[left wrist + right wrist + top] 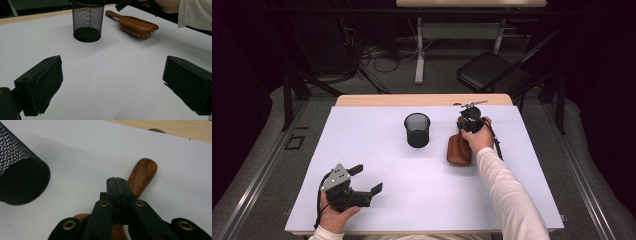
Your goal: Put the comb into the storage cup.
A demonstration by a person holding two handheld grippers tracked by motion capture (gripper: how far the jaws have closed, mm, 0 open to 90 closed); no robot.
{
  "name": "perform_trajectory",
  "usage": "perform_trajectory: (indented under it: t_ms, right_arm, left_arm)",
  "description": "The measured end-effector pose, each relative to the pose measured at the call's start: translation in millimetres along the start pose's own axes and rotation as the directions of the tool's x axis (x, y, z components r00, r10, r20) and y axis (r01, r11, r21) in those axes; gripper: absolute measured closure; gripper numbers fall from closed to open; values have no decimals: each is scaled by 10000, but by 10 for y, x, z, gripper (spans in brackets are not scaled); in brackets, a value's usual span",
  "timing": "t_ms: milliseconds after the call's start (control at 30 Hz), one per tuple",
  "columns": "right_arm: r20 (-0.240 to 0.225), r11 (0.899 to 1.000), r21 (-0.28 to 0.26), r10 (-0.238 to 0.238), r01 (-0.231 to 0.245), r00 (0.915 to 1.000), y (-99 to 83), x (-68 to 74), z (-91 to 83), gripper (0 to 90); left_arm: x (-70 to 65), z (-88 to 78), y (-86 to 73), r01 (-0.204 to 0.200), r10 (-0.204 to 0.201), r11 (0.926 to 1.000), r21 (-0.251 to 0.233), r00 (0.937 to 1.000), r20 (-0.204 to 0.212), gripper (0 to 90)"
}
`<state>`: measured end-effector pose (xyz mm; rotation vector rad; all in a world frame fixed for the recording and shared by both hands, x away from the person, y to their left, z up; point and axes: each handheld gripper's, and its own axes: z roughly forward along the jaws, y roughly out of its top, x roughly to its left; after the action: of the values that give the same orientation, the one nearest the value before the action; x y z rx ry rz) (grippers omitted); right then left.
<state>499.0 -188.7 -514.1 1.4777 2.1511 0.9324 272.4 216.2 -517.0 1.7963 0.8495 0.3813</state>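
Hairbrush: wooden, stiff, light, bristles down on white table just beside mesh cup. Best taken at narrow handle. Right gripper closed empty over handle; left gripper wide apart, idle.

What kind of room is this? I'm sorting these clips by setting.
Probably a lab or workshop set up for recording: a white-covered table, loose cables on the floor behind it, a folding chair and a dark surround.

lab: cables, desk frames, folding chair
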Motion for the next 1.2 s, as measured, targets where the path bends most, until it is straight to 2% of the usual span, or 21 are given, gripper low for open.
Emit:
perform_trajectory:
  t_ms: [167,267,667,933,1200]
  right_arm:
    - [40,9999,13,-107,107,9999,-8,-7,44,900]
    - [110,9996,199,-193,191,9998,-24,-14,87,900]
    - [241,9994,148,-314,310,9992,-50,-36,155,900]
    - [289,9995,210,-253,247,9993,-60,-64,149,900]
    - [596,9980,369,-540,518,9968,-51,-63,129,900]
  left_arm:
    - [4,2,-2,-37,37,10000,47,10000,-9,29]
    - [2,0,-3,-36,36,10000,22,10000,-13,29]
    - [7,5,-8,-55,55,10000,52,10000,-9,29]
    - [5,3,-10,-35,35,10000,43,10000,-20,30]
    - [6,4,-11,-33,33,10000,51,10000,-14,32]
